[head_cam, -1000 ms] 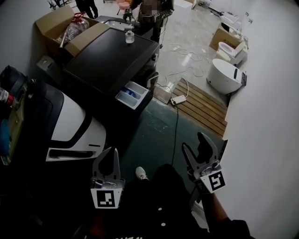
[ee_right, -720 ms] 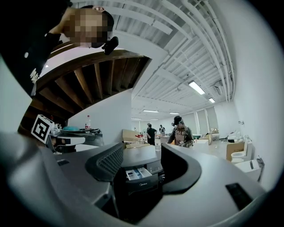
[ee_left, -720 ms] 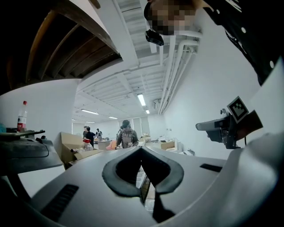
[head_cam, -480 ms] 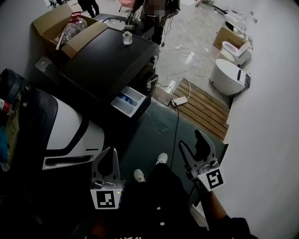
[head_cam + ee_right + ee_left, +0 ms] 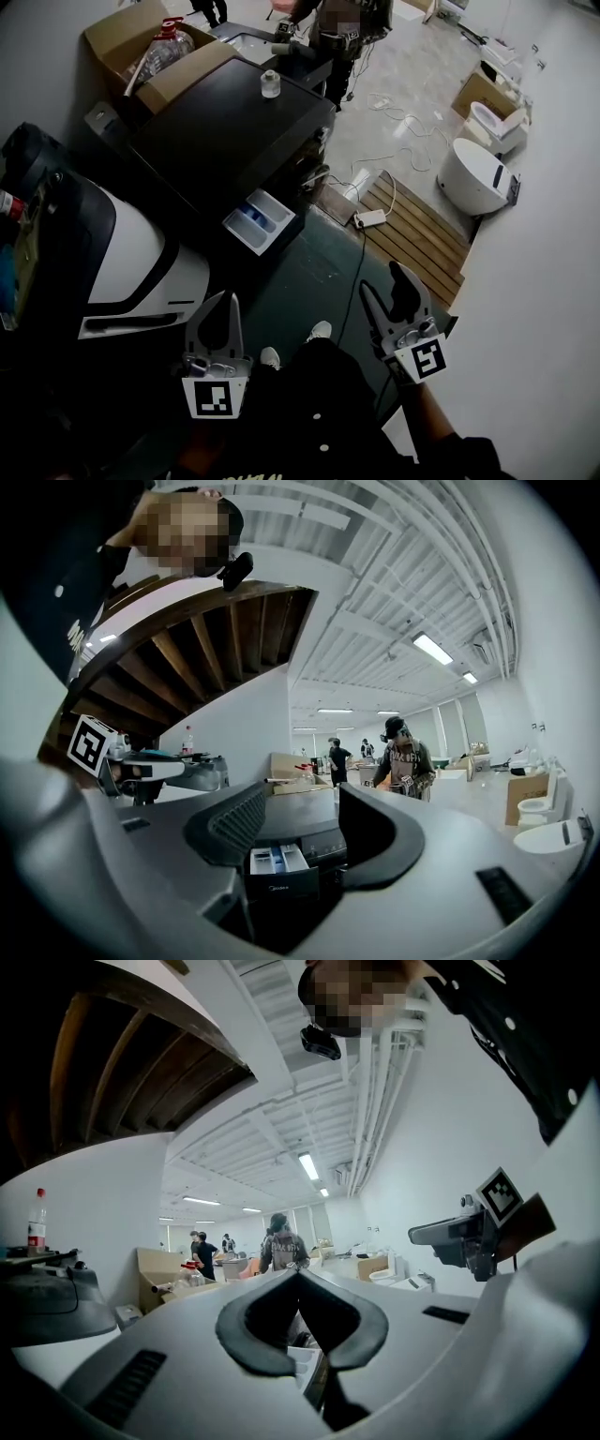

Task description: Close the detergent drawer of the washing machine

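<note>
The dark washing machine [image 5: 225, 131] stands ahead of me with its white and blue detergent drawer [image 5: 260, 223] pulled out of the front. My left gripper [image 5: 223, 302] hangs low at the left, well short of the drawer, shut with nothing in it; its pads [image 5: 246, 1330] meet at the tips. My right gripper [image 5: 384, 286] is held over the green floor to the right of the drawer. Its jaws are closing, still wide apart, with nothing between them. In the right gripper view the drawer [image 5: 278, 866] shows far off between the pads [image 5: 230, 829].
A cardboard box [image 5: 155, 56] and a small jar [image 5: 270, 84] sit on or behind the machine. A white and black appliance [image 5: 141, 253] stands at the left. A power strip [image 5: 370, 218], cables, a wooden slat platform [image 5: 422, 239] and white toilets [image 5: 483, 178] lie to the right. A person [image 5: 337, 28] stands behind.
The washing machine and its drawer have drawn nearer and lower in the head view as I step forward with both grippers. The right jaws have narrowed a little.
</note>
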Demonstrator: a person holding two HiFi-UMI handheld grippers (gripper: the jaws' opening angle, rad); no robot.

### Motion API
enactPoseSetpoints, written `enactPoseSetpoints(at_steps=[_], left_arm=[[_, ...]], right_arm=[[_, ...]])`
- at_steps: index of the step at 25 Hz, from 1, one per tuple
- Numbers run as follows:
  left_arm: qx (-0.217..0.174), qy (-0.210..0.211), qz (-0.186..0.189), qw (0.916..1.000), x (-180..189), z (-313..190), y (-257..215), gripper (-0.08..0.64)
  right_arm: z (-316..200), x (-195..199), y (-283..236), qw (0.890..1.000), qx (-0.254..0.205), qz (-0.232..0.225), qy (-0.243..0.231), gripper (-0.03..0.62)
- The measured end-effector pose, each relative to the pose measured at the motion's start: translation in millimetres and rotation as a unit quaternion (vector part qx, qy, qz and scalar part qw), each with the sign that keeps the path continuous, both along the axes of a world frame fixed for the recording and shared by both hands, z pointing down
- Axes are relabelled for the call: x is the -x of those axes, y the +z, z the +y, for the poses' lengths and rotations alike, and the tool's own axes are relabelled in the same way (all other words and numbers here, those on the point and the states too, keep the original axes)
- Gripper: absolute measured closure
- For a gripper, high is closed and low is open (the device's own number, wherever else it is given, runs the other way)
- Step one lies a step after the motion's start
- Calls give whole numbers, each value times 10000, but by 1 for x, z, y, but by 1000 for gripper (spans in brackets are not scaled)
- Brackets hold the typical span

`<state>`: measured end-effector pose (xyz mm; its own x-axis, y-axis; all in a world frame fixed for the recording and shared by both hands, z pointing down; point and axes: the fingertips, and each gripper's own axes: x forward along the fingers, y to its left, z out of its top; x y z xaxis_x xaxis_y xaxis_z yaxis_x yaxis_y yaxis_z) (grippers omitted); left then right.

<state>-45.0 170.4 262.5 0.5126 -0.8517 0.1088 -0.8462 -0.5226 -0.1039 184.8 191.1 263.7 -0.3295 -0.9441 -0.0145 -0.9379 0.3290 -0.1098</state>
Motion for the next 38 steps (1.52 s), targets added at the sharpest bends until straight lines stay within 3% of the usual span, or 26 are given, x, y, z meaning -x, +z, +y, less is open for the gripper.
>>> enactPoseSetpoints(at_steps=[9, 14, 19, 27, 38], left_arm=[[-164, -400, -34, 9991, -30, -15, -16, 545], [-132, -537, -83, 9984, -26, -19, -15, 545], [-83, -583, -100, 9982, -11, -35, -11, 545], [-60, -265, 32, 9996, -7, -63, -19, 545], [106, -322, -205, 9992, 18, -74, -14, 545]], right_arm=[[-42, -16, 23, 9976, 278, -1, -642, 344], [-60, -9, 46, 9947, 461, 52, -916, 344], [-82, 15, 71, 9918, 638, 245, -1077, 341], [-109, 50, 124, 9879, 1032, 518, -1039, 336], [-119, 96, 211, 9712, 1798, 750, -1369, 336]])
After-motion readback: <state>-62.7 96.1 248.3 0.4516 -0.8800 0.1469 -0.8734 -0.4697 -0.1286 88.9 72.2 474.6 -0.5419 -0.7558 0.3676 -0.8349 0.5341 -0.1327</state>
